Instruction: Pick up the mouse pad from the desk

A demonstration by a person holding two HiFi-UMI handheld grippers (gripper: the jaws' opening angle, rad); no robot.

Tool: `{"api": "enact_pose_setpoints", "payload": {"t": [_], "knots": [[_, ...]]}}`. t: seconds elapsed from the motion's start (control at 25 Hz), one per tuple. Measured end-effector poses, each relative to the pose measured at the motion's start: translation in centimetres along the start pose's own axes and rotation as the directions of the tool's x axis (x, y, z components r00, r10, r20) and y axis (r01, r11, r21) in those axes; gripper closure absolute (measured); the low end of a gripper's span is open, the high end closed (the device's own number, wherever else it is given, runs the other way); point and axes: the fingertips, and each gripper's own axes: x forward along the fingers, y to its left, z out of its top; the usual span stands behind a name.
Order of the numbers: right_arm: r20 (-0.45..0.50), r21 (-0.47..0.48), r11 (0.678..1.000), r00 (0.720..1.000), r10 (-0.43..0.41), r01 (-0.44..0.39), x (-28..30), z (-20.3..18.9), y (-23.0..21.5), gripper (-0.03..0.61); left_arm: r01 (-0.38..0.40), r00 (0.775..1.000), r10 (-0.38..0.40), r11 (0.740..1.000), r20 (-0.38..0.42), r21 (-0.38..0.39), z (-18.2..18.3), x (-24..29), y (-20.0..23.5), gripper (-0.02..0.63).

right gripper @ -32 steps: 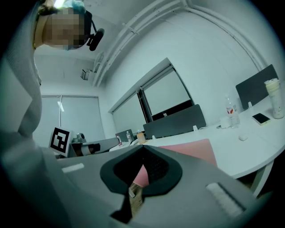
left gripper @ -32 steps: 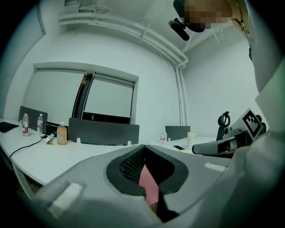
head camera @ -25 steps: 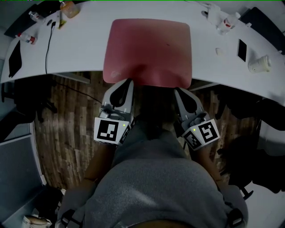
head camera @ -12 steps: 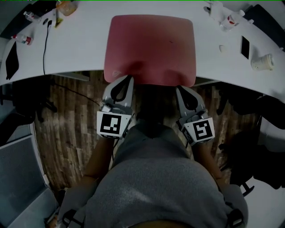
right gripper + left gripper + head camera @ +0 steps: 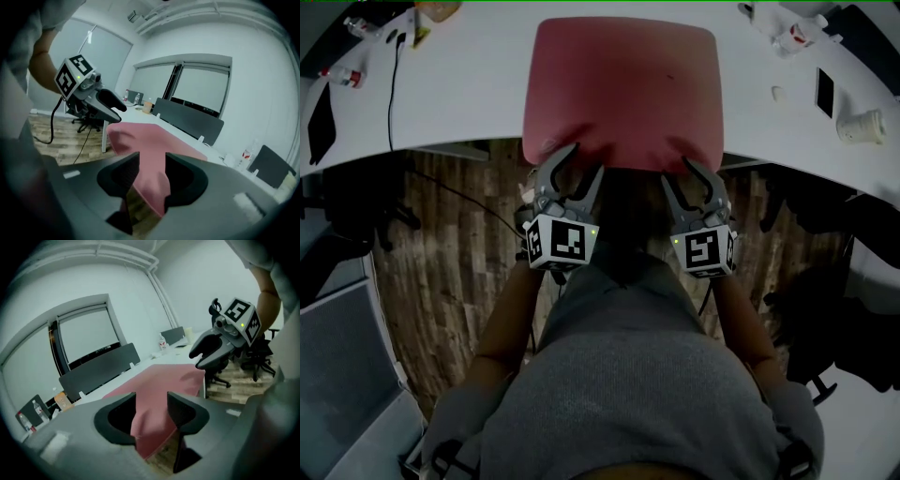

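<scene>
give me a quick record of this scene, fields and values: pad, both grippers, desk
pad: red, lies on the desk, near edge overhangs
left gripper: at the pad's near left corner, jaws opening, pad edge between them, not pressed
right gripper: at the near right corner, jaws opening, pad edge between them, not pressed
desk: white, curved; cup and phone at right, cable at left
task: pad not yet lifted

red mouse pad, white desk, brown wood-grain floor
</scene>
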Motion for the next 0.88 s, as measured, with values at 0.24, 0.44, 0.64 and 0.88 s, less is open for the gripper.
{"api": "enact_pose_setpoints", "payload": {"t": [0.24, 0.44, 0.64, 0.88], "knots": [[-0.066, -0.188, 0.982, 0.998, 0.013, -0.025, 1.9, -1.9, 1.9, 0.330, 0.033, 0.996, -0.015, 0.978, -0.085, 0.207, -2.7, 1.8, -2.0, 0.341], [-0.094, -0.286, 0.958, 0.995, -0.025, -0.003, 3.3, -3.9, 2.8, 0.248, 0.069, 0.991, -0.033, 0.952, -0.127, 0.298, -4.3, 2.7, -3.5, 0.321], [-0.136, -0.357, 0.934, 0.990, -0.039, -0.012, 4.9, -4.9, 3.2, 0.232, 0.062, 0.988, -0.008, 0.932, -0.152, 0.358, -5.6, 3.6, -3.9, 0.277], [-0.190, -0.414, 0.910, 0.978, -0.085, -0.001, 6.6, -6.5, 3.1, 0.232, 0.040, 0.987, 0.026, 0.920, -0.161, 0.390, -6.7, 5.1, -4.2, 0.255]]}}
